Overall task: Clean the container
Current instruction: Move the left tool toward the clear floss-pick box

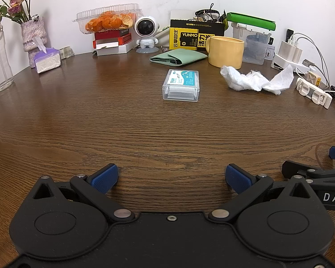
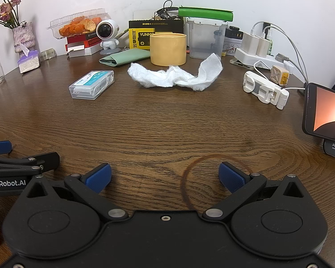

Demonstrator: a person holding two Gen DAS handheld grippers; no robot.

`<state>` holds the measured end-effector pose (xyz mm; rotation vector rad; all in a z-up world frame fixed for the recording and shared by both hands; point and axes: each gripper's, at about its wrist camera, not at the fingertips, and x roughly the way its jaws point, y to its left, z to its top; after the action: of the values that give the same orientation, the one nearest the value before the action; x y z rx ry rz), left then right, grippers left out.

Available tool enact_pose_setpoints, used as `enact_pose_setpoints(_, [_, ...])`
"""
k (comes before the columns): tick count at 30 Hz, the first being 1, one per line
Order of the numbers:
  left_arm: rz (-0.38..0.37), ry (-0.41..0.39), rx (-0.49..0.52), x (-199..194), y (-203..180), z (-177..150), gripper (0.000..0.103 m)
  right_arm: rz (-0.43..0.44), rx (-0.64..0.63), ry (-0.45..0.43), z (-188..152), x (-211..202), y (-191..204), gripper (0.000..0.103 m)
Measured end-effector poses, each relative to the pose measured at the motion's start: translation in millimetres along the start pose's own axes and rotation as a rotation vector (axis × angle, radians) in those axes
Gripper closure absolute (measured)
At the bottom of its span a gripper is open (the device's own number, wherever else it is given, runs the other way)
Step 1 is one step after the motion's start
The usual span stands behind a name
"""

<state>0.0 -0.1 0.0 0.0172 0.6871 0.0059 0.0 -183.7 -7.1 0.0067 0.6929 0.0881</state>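
Observation:
A yellow round container (image 1: pixel 226 51) (image 2: pixel 168 49) stands upright at the back of the brown wooden table (image 1: pixel 145 129) (image 2: pixel 158 125). A crumpled white cloth (image 1: pixel 254 80) (image 2: pixel 176 77) lies just in front of it. My left gripper (image 1: pixel 171 177) hovers over the near part of the table, open, with nothing between its blue pads. My right gripper (image 2: pixel 165 176) is beside it, open and empty too, above a brown ring stain (image 2: pixel 189 178). Both grippers are far short of the container and the cloth.
A clear box of small white items (image 1: pixel 181 84) (image 2: pixel 92 84) lies mid-table. A green pouch (image 1: pixel 178 58), black-yellow box (image 1: pixel 196 34), astronaut figure (image 1: pixel 145 33), clear tub (image 2: pixel 206 40), chargers (image 2: pixel 256 47) and a white folding holder (image 2: pixel 265 89) line the back. A phone on a stand (image 2: pixel 326 114) is at right.

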Motion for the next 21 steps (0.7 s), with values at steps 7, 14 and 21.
enact_pose_setpoints(7, [-0.002, 0.001, 0.002, 0.5, -1.4, -0.5, 0.000, 0.000, 0.000, 0.000, 0.1, -0.1, 0.1, 0.000])
enact_pose_setpoints(14, [0.013, 0.002, -0.006, 1.4, -0.8, 1.1, 0.000, 0.001, 0.000, 0.000, 0.0, 0.1, -0.1, 0.000])
enact_pose_setpoints(21, [-0.021, -0.020, -0.055, -0.2, 11.1, 10.7, 0.000, -0.001, 0.000, 0.000, -1.4, -0.7, 0.5, 0.000])
